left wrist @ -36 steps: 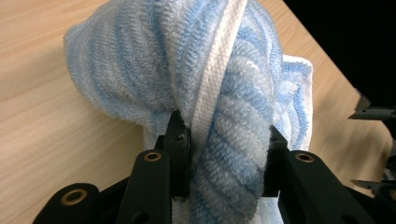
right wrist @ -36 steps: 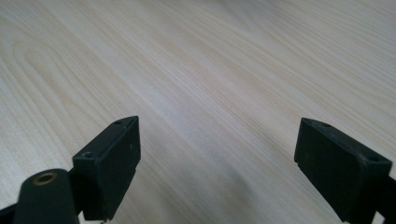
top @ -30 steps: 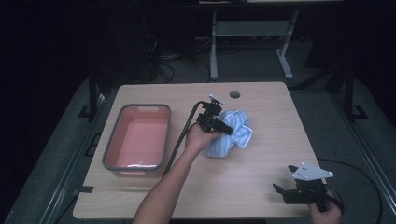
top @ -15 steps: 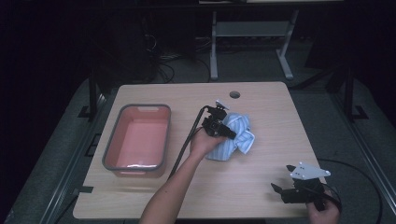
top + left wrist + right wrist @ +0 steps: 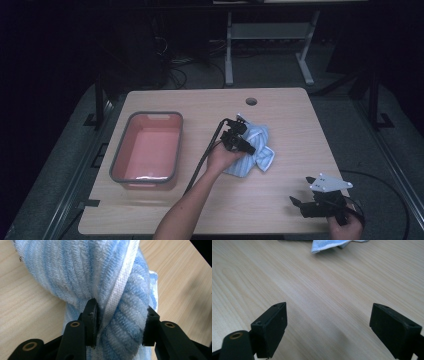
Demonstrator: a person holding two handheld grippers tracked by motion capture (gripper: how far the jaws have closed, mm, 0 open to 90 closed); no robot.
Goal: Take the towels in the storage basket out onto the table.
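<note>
A blue-and-white striped towel [image 5: 259, 146] lies bunched on the middle of the wooden table [image 5: 300, 115]. My left gripper [image 5: 248, 148] comes at it from the left and points into the bunch. In the left gripper view a thick fold of the towel [image 5: 112, 277] fills the gap of that gripper [image 5: 120, 322], and both pads touch it. Its jaws have just been opening. My right gripper [image 5: 298, 205] rests near the table's front right corner, open, with bare wood between its fingers [image 5: 328, 325]. A corner of the towel [image 5: 329, 244] lies far ahead of it.
A pink tub with a grey rim [image 5: 145, 116] stands on the left part of the table. A round cable hole [image 5: 251, 101] sits near the far edge. The left gripper's cable [image 5: 202, 162] trails back along the forearm. Dark floor and a stand's legs lie beyond.
The left hand has sunk a little toward the table, and nearer me, with the towel in its jaws. The towel now rests lower and flatter. The right gripper has kept still.
</note>
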